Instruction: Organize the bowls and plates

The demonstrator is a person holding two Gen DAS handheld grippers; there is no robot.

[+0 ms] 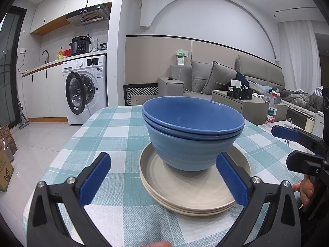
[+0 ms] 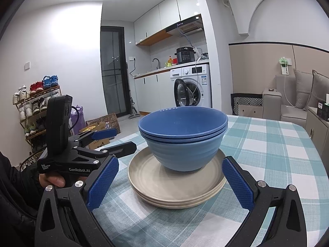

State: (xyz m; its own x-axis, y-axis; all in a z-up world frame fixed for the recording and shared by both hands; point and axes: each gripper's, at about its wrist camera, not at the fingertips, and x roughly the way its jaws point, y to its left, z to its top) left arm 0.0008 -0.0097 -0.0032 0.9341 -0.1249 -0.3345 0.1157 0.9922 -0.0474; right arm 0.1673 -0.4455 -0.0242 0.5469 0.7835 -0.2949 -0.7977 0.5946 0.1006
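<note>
Sitting nested ahead of both claws, the blue bowls (image 1: 193, 133) top the stacked plates (image 1: 195, 187). Left claw (image 1: 163, 180) and right claw (image 2: 170, 183) gape, holding nothing. Organizing looks done.

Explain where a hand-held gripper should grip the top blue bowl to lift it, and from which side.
Likely best at the rim of the top blue bowl, from above, one finger inside and one outside. It nests in the lower blue bowl, so only its thin rim protrudes; the curved walls are covered.

Two nested blue bowls (image 1: 193, 133) sat on stacked beige plates (image 1: 191, 187) between the left tongs' (image 1: 164, 177) spread fingers, on the checked table (image 1: 107, 131).
</note>
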